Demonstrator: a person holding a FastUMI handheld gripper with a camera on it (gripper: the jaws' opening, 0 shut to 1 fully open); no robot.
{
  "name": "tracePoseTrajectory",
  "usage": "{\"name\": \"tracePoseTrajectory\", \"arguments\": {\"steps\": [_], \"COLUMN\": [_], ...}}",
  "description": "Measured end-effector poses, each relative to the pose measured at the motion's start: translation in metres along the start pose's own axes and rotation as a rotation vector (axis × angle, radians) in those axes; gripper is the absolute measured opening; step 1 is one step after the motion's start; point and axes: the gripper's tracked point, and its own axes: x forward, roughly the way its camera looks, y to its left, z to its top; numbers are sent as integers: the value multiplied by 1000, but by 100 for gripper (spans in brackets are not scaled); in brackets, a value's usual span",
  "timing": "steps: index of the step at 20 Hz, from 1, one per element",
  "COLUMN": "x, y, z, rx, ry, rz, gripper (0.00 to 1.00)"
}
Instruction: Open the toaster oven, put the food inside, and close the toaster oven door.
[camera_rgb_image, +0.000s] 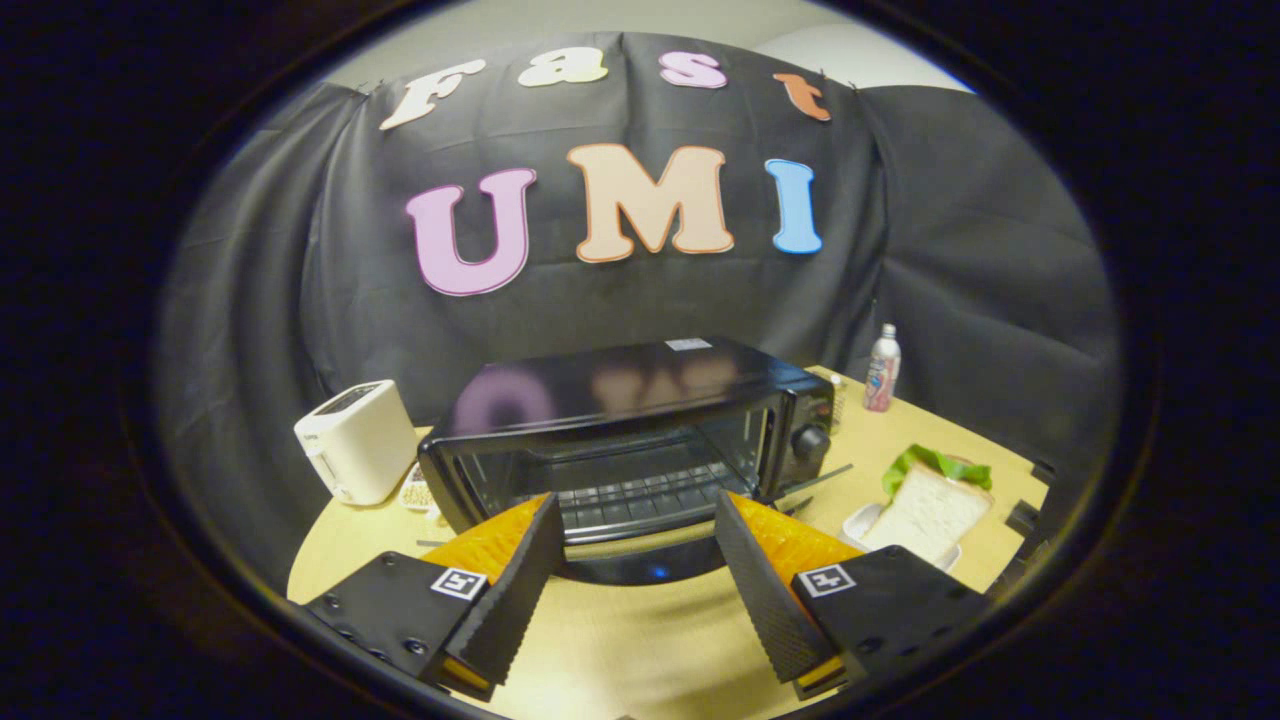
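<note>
We observe the gripper (636, 515) spread wide, empty, before the open toaster oven (630, 440); sandwich (928, 512) right of it.

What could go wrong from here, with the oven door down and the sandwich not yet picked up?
1. The gripper hangs open over the lowered door of the toaster oven; swinging toward the sandwich could knock that door.
2. The sandwich is soft bread with a lettuce leaf sticking out; a hard squeeze may crush or spill it.
3. The bottle beside the oven could tip.

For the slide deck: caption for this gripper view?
Open gripper faces opened toaster oven; sandwich waits beside it.
</note>
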Motion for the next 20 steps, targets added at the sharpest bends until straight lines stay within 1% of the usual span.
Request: {"name": "tracePoseTrajectory", "arguments": {"steps": [8,10,13,15,16,17,18,20], "x": [-29,-30,-27,-18,-16,-16,-15,-13], "y": [-20,-24,-25,-22,-19,-18,-18,-17], "z": [-57,-74,-105,-120,-126,-131,-138,-140], "rx": [9,-27,-123,-149,-154,-168,-179,-149], "ry": [103,156,244,294,317,338,353,358], "rz": [-67,-86,-98,-59,-36,-19,-4,26], "gripper": [97,97,97,97,95,91,90,91]}}
